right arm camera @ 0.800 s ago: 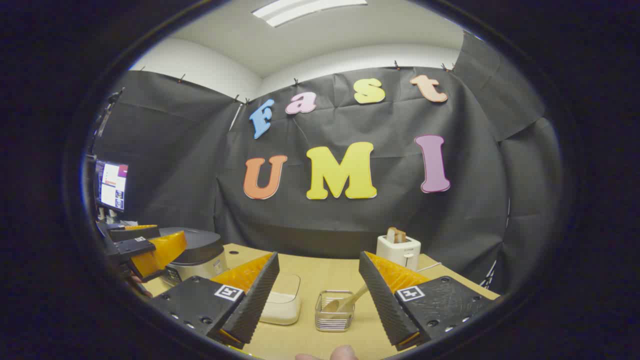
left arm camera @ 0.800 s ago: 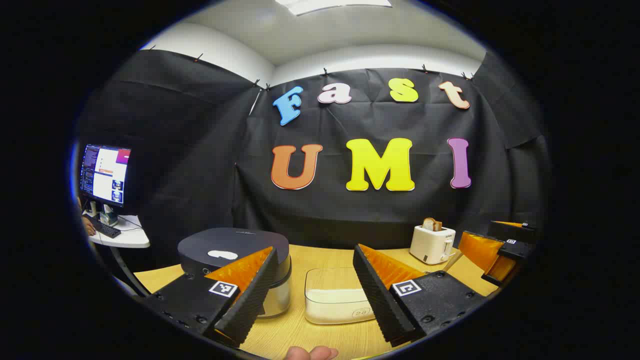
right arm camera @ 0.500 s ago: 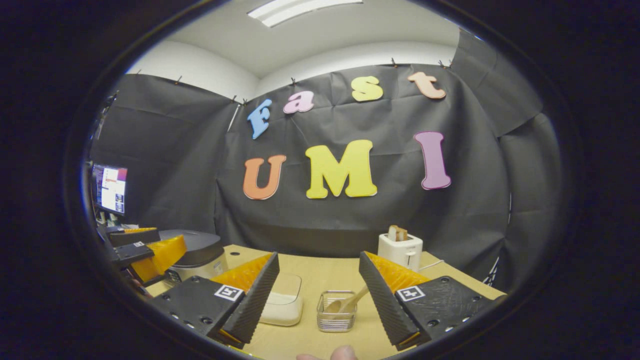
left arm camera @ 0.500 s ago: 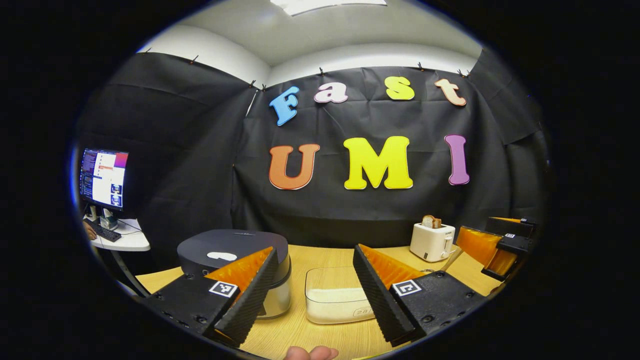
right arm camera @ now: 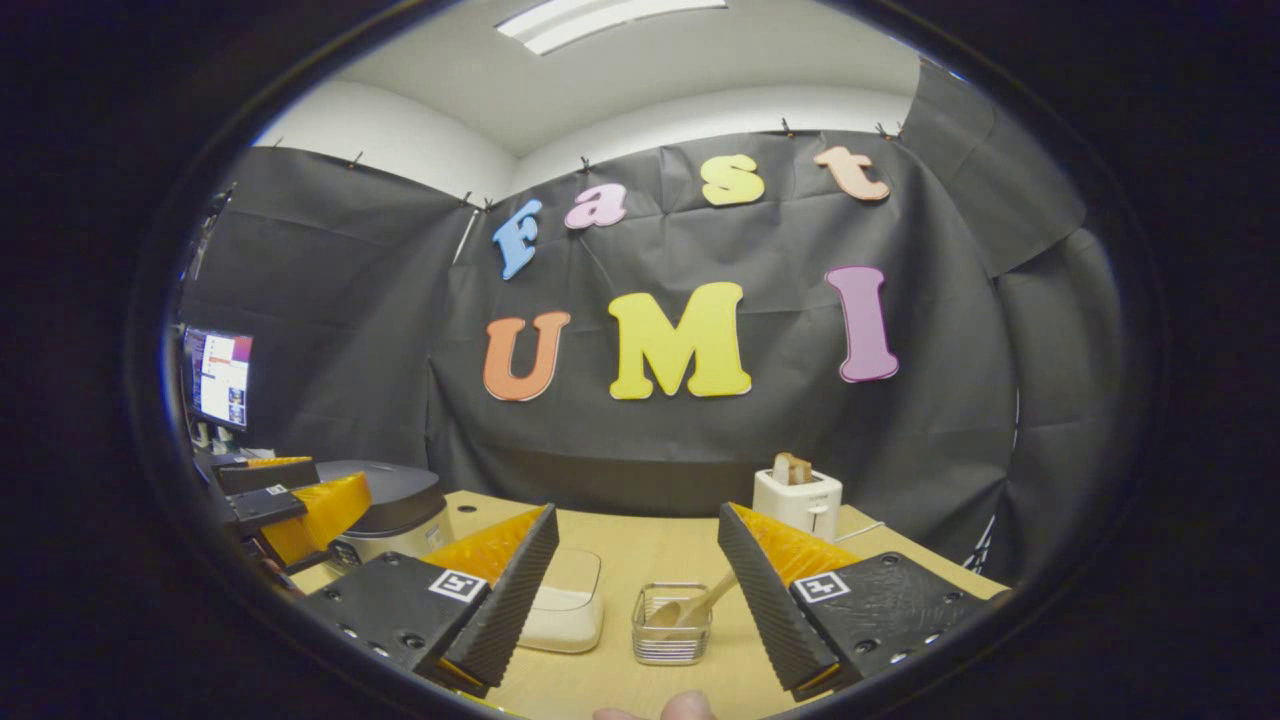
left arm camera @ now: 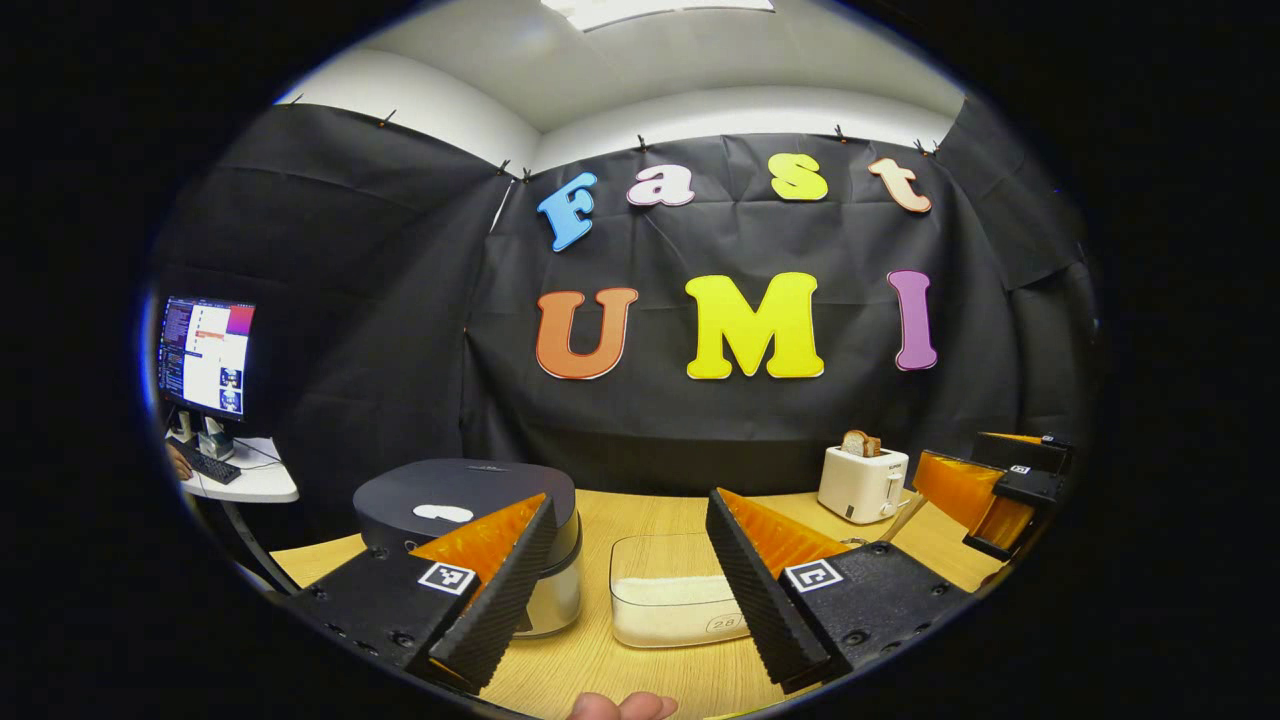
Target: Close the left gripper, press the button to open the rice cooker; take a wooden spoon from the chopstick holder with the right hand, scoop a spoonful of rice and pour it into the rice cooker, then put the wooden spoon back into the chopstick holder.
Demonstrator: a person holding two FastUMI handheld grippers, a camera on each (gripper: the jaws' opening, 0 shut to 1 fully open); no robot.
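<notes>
A dark-lidded rice cooker (left arm camera: 470, 505) with its lid down stands at the left of the wooden table, partly behind my left gripper's left finger. To its right lies a clear box of white rice (left arm camera: 668, 600). My left gripper (left arm camera: 625, 590) hovers open in front of both, touching nothing. In the right gripper view a clear chopstick holder (right arm camera: 671, 623) carries a wooden spoon (right arm camera: 700, 602) leaning right. My right gripper (right arm camera: 632, 600) is open just before it, empty. The rice cooker (right arm camera: 395, 508) and rice box (right arm camera: 570, 600) show to its left.
A white toaster (left arm camera: 862, 482) with bread in it stands at the back right of the table (left arm camera: 640, 510). A side desk with a monitor (left arm camera: 205, 355) and keyboard is off to the far left. A fingertip shows at each view's bottom edge.
Both views shifted very slightly; the grippers hover almost still and stay open. Nothing on the table has moved.
</notes>
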